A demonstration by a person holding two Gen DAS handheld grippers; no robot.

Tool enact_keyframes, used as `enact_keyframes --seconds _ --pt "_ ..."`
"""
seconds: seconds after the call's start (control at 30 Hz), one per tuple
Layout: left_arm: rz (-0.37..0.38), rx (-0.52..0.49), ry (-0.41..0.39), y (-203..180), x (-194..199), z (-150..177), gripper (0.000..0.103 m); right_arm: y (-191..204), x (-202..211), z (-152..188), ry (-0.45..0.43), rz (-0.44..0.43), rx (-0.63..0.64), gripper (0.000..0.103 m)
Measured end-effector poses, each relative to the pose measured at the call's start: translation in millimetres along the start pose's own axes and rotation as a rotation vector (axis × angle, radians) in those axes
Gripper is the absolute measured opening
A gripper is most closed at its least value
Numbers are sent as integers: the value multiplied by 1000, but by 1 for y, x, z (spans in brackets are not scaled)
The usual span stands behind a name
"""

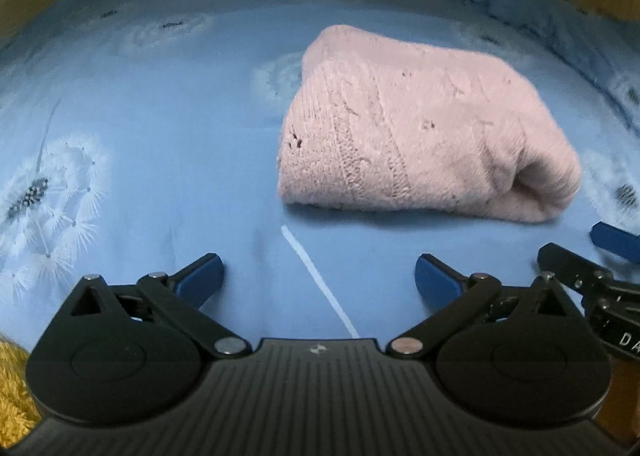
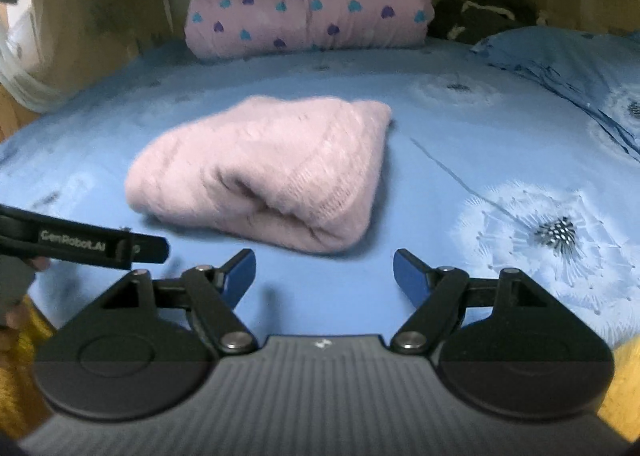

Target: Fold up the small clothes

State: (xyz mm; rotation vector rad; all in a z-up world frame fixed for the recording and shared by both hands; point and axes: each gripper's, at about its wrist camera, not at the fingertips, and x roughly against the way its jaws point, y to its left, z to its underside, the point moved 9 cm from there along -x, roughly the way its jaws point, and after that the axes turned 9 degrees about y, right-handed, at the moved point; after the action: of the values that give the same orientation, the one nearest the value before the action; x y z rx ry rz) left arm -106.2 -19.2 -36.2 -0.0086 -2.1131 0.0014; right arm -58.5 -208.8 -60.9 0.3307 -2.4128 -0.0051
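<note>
A pink knitted garment [image 1: 416, 139] lies folded in a thick bundle on the blue bed sheet [image 1: 160, 143]. It also shows in the right wrist view [image 2: 272, 171], ahead and slightly left. My left gripper [image 1: 320, 276] is open and empty, just short of the bundle's near edge. My right gripper [image 2: 324, 270] is open and empty, close in front of the bundle's folded end. The right gripper's fingers [image 1: 612, 242] show at the right edge of the left wrist view. The left gripper's body [image 2: 80, 244] shows at the left of the right wrist view.
A rolled pink quilt with heart prints [image 2: 308, 11] lies at the head of the bed. A blue pillow [image 2: 580, 59] sits at the far right, with dark cloth [image 2: 480, 15] behind it. Yellow fuzzy fabric [image 1: 12, 384] lies at the near edge.
</note>
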Motion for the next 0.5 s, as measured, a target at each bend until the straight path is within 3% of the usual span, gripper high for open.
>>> enact_keyframes --seconds 0.17,0.5 --pt "-33 -42 -20 -5 -3 1 103 -4 -13 12 35 8 -16 77" --pt "-47 -38 -23 -7 -5 0 103 -2 -14 16 18 14 -9 78"
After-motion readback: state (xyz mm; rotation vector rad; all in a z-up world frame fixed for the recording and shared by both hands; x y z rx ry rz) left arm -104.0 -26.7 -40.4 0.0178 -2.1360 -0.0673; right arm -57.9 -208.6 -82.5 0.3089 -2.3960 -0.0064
